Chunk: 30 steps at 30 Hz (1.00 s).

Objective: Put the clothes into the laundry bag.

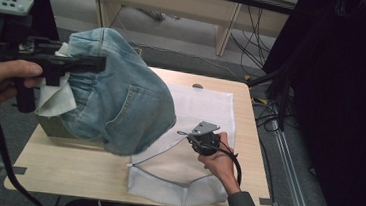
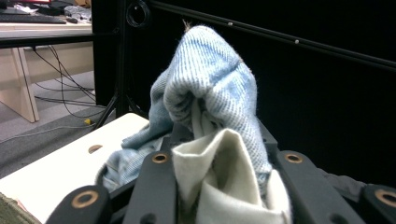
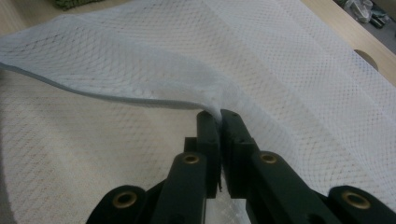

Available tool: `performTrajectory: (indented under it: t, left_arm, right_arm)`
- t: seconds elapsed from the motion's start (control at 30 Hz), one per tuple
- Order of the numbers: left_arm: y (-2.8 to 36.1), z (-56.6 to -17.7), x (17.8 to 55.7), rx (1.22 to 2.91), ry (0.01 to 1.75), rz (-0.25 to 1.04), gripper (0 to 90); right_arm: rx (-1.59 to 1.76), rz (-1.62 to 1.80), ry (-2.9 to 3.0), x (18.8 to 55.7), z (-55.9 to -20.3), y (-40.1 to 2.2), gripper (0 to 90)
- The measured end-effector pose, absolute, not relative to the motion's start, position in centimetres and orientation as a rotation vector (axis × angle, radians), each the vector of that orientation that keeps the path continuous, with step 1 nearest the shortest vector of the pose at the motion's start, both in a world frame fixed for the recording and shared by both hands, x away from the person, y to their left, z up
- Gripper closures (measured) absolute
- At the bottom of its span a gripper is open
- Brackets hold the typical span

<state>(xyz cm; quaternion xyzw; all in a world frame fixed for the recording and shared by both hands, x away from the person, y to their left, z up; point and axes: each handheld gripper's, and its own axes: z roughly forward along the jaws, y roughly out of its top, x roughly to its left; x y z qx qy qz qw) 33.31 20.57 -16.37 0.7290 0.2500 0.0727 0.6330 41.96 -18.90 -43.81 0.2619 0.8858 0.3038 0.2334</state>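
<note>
Jeans (image 1: pixel 121 102) hang clamped in left gripper (image 1: pixel 96 64); right gripper (image 1: pixel 184 133) pinches mesh bag (image 1: pixel 206 105) edge

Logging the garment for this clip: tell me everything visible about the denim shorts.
The denim shorts are pale, faded blue, with a stitched back pocket and white pocket lining hanging out. They are bunched and lifted above the table's left part. The left gripper is shut on a fold of denim and lining. The lower edge hangs beside the open mouth of the white mesh laundry bag; whether they touch is unclear.
</note>
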Motion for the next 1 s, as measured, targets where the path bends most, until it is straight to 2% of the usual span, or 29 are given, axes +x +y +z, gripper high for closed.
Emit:
performTrajectory:
  t: [0.23,0.4,0.5,0.73,1.0]
  left_arm:
    - [18.3,-18.5,32.3,1.718,0.53,0.137,69.6]
    - [16.0,-20.5,31.9,1.775,0.487,0.171,69.5]
    - [14.5,-23.2,31.2,1.817,0.462,0.219,69.4]
    - [10.1,-32.0,31.4,1.923,0.461,0.094,69.2]
    - [6.0,-37.4,33.5,2.043,0.489,0.004,68.7]
  right_arm:
    - [0.726,0.833,2.45,41.9,-43.8,-18.9,88.0]
    - [0.761,0.841,2.438,41.9,-43.8,-18.9,88.5]
    - [0.751,0.858,2.434,42.0,-43.7,-19.1,88.8]
    - [0.783,0.847,2.442,41.9,-43.8,-18.8,89.4]
    - [0.794,0.855,2.438,41.8,-43.8,-18.7,89.6]
